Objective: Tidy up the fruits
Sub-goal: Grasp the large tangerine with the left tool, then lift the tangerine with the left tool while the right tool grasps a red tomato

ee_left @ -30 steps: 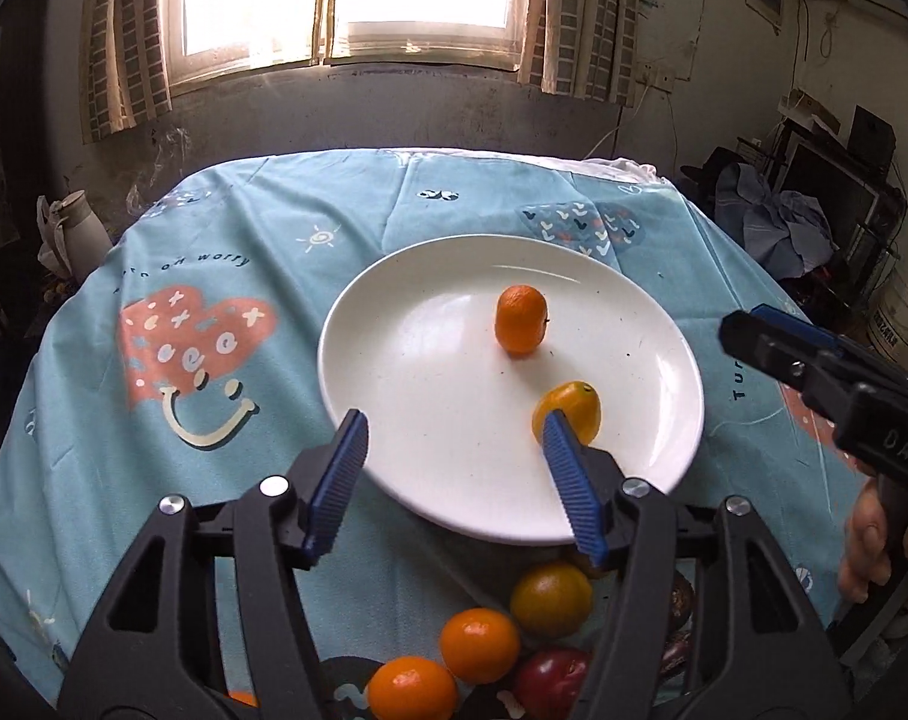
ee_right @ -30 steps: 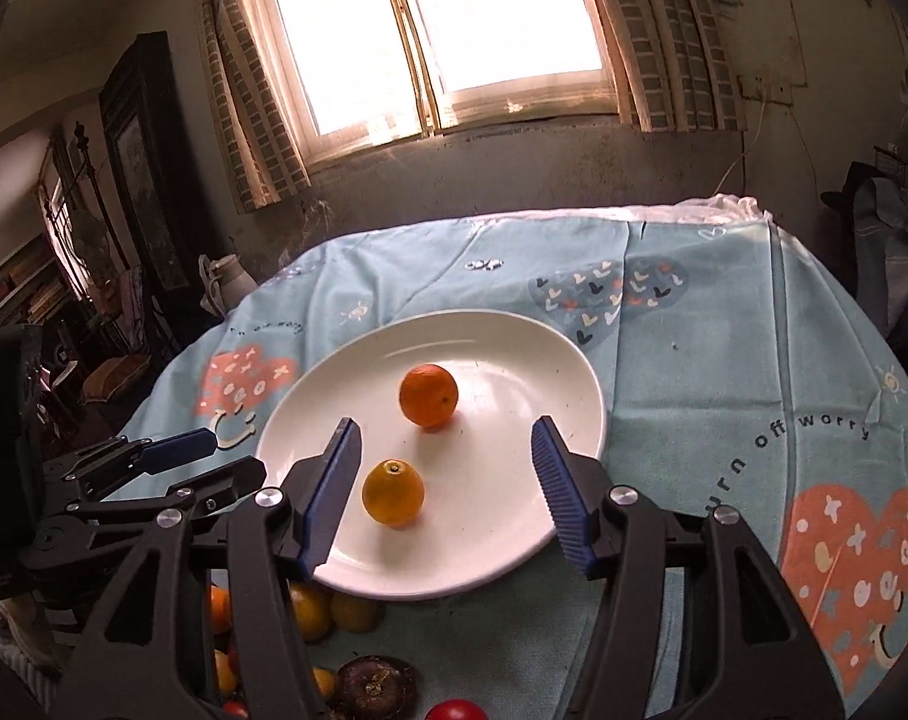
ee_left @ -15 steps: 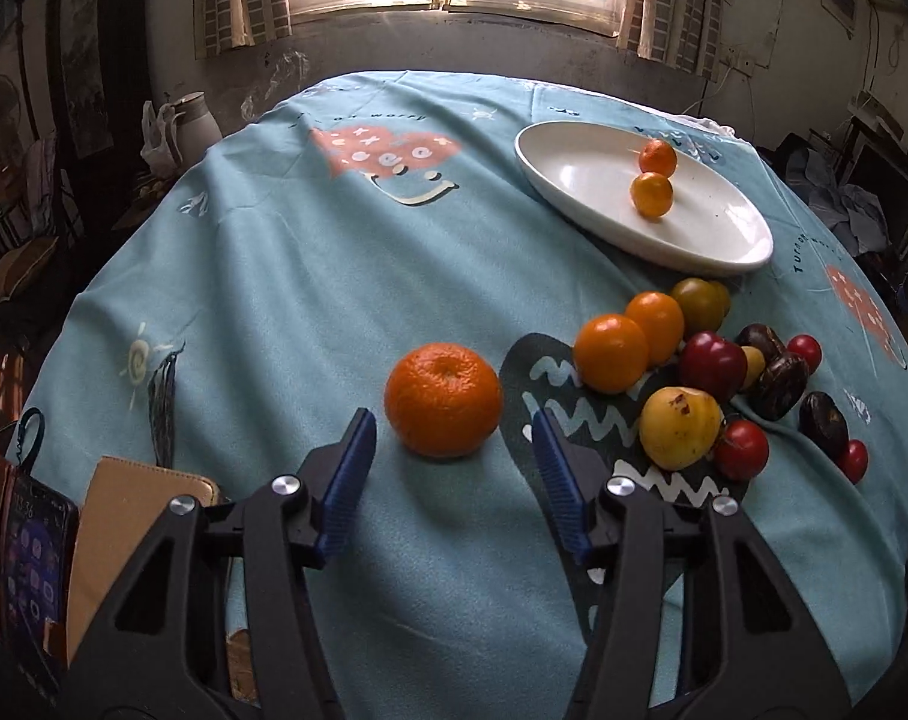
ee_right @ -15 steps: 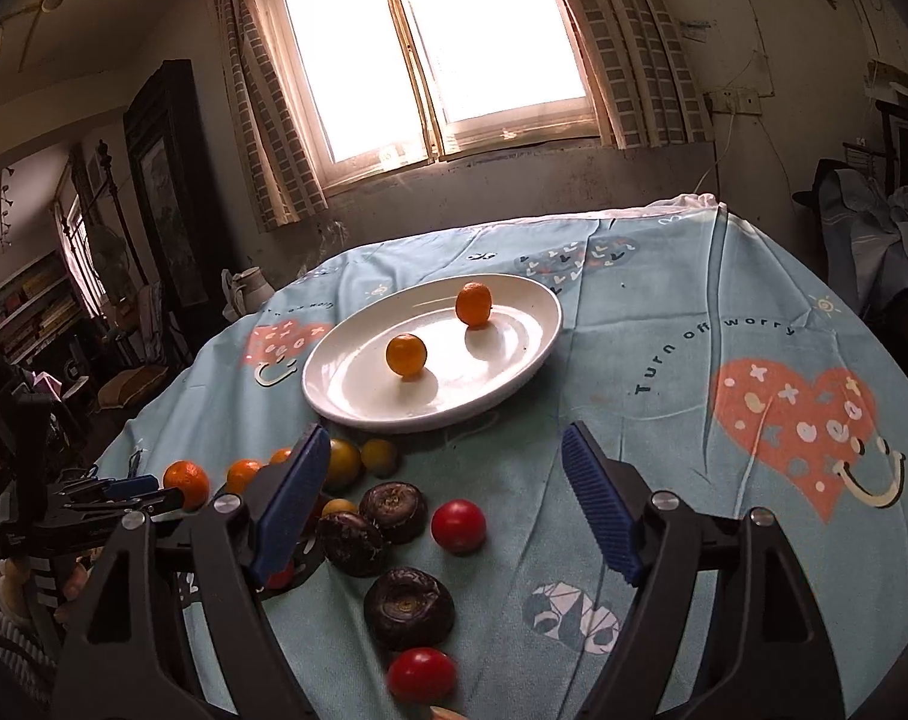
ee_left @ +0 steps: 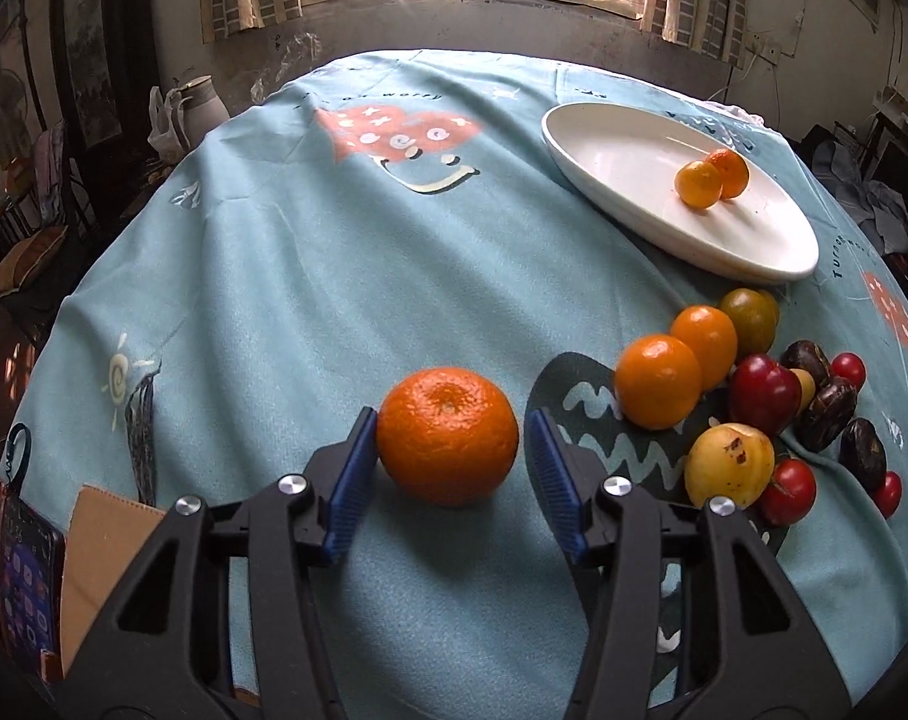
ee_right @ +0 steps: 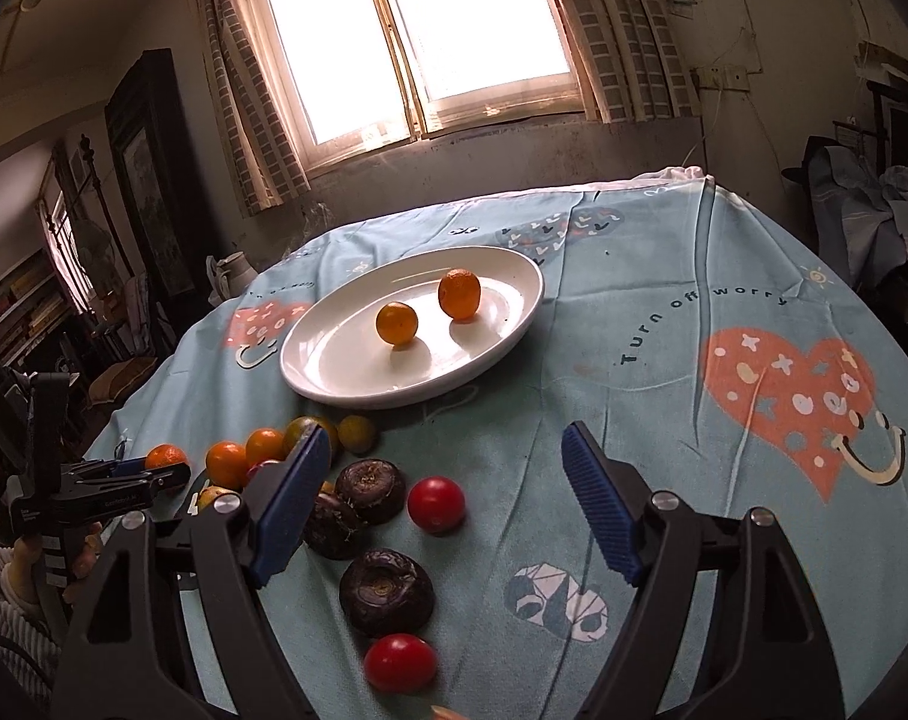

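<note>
The big mandarin (ee_left: 447, 435) sits on the blue tablecloth (ee_left: 333, 276) near the front edge, left of the fruit pile (ee_left: 754, 396), with the left gripper (ee_left: 447, 456) around it, jaws just been closing in (left pad touching the peel, right one a hair off). The white plate (ee_left: 622, 180) sits far right holding two small oranges (ee_left: 709, 180), and the right gripper (ee_right: 441, 504) hangs spread wide over the dark chestnuts (ee_right: 369, 489) and cherry tomatoes (ee_right: 435, 504), gripping nothing.
</note>
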Demonstrator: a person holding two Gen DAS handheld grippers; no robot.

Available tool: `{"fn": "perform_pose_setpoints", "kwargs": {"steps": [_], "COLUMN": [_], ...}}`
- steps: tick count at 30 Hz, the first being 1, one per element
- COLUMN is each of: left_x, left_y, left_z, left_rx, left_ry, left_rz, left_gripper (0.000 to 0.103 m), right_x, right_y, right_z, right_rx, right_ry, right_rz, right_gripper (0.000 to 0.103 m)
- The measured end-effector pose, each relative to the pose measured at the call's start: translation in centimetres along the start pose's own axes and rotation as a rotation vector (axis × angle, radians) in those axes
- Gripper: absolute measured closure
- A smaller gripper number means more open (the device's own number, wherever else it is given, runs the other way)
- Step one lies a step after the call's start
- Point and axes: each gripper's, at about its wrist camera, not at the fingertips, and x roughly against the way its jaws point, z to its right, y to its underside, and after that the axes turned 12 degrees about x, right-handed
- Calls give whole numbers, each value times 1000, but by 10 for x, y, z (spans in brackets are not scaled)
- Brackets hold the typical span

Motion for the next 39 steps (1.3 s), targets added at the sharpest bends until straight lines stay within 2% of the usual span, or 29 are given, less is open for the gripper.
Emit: {"fn": "perform_pose_setpoints", "kwargs": {"steps": [1,6,9,12,15,18,21,22,26,29,33,39], "left_x": [0,2,10,28,37,32,22,19,18,21,23,15], "left_y": [-1,0,-10,-24,-35,-34,-25,-22,-18,-17,-13,-10], "left_z": [-1,-3,5,35,68,94,105,105,100,97,99,102], "left_rx": [5,27,61,6,-36,-67,-88,-101,-111,-110,-122,-131], "left_ry": [3,15,81,103,163,190,219,218,224,245,254,242], "left_rz": [0,-6,-28,49,90,117,106,98,94,93,93,66], "left_gripper": [57,58,58,58,58,58,58,58,58,58,58,57], "right_x": [0,-3,-2,-6,-15,-26,-36,-39,-54,-62,-72,-76], "right_y": [0,0,1,2,5,9,13,14,16,17,18,18], "right_z": [0,3,3,5,9,8,4,2,-1,-5,-11,-10], "right_rx": [-1,-7,-8,-13,-21,-24,-9,-5,0,14,40,43], "right_ry": [2,4,2,8,14,-3,-18,-28,-53,-45,-36,-49], "right_rz": [1,-11,-11,-33,-78,-129,-178,-190,-251,-271,-306,-317], "right_gripper": [23,23,23,23,23,32,37,44,49,50,57,63]}}
